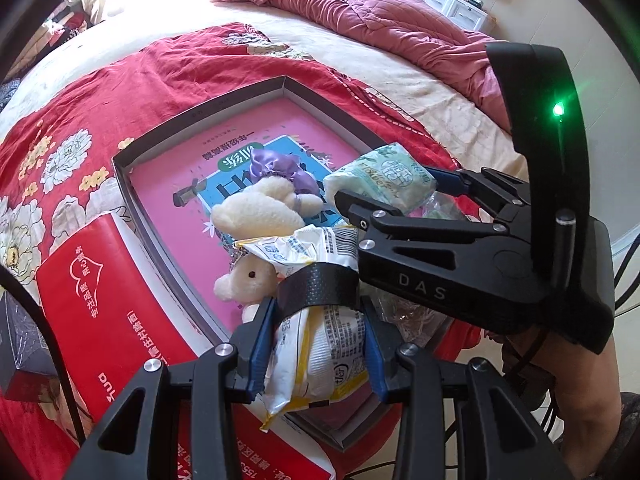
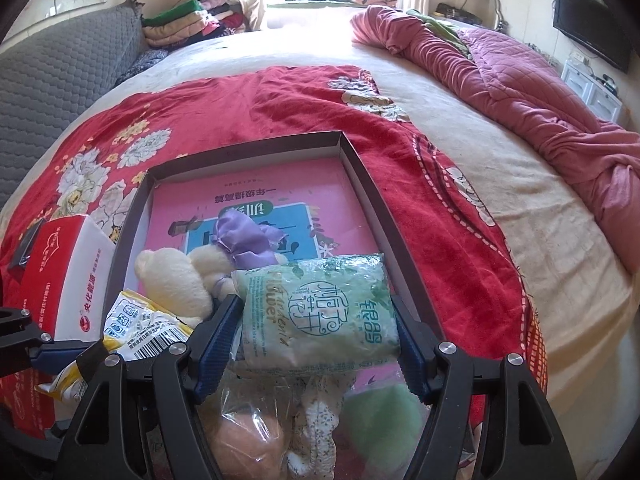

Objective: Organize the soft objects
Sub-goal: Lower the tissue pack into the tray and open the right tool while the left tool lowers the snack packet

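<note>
A shallow grey box (image 1: pixel 208 112) (image 2: pixel 248 148) with a pink book inside lies on the red floral blanket. In it lies a cream plush rabbit (image 1: pixel 260 208) (image 2: pixel 172 276) with a purple bow. My left gripper (image 1: pixel 318 364) is shut on a white and yellow packet (image 1: pixel 316 344) (image 2: pixel 140 320) over the box's near edge. My right gripper (image 2: pixel 316 340) (image 1: pixel 400 196) is shut on a pale green tissue pack (image 2: pixel 320 312) (image 1: pixel 380 178), held above the box's near right part. Below it lie a clear bag with a peach toy (image 2: pixel 244 432) and a green soft thing (image 2: pixel 380 416).
A red and white carton (image 1: pixel 104 304) (image 2: pixel 64 280) sits left of the box. A pink quilt (image 1: pixel 380 20) (image 2: pixel 520 92) is bunched at the far right of the bed. A grey headboard (image 2: pixel 60 88) and folded clothes (image 2: pixel 180 24) stand at the far left.
</note>
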`<state>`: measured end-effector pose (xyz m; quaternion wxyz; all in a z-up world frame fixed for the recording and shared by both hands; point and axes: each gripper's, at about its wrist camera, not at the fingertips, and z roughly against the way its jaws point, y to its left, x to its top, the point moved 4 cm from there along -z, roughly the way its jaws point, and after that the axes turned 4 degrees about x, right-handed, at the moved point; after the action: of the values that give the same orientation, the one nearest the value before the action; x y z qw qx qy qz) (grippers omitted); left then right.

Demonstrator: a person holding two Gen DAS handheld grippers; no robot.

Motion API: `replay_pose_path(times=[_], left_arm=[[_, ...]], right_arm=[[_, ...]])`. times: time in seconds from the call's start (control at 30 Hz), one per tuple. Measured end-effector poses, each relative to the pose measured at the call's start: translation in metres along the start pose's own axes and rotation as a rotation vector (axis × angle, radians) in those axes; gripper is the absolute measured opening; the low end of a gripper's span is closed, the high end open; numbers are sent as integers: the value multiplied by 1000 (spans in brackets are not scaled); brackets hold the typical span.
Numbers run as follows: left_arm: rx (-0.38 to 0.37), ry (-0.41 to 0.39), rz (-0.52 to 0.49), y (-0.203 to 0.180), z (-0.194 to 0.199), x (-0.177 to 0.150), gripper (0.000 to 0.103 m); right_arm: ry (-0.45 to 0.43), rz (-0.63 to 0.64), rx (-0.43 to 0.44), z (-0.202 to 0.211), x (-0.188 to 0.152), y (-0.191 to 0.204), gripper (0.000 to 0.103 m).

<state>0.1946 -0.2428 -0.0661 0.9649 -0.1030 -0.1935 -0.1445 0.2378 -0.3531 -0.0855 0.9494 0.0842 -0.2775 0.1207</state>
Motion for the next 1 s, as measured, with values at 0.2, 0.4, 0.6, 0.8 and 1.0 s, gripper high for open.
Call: replay_pose_path(times=[0.2, 0.4, 0.6, 0.8, 1.0], left_arm=[[-3, 1, 2, 0, 0, 0, 41], [-1, 1, 2, 0, 1, 1, 41], [-7, 4, 8, 1, 1, 1, 41], [-13, 7, 15, 2, 1, 1, 41], [-27, 12, 24, 3, 2, 1, 41]], right_arm=[[6, -2, -6, -1, -2, -1, 74], [33, -22, -20, -6, -4, -5, 74], [38, -26, -12, -3, -3, -5, 74], [37, 2, -22, 1, -2, -1, 75], [35, -4, -30, 2, -1, 0, 78]])
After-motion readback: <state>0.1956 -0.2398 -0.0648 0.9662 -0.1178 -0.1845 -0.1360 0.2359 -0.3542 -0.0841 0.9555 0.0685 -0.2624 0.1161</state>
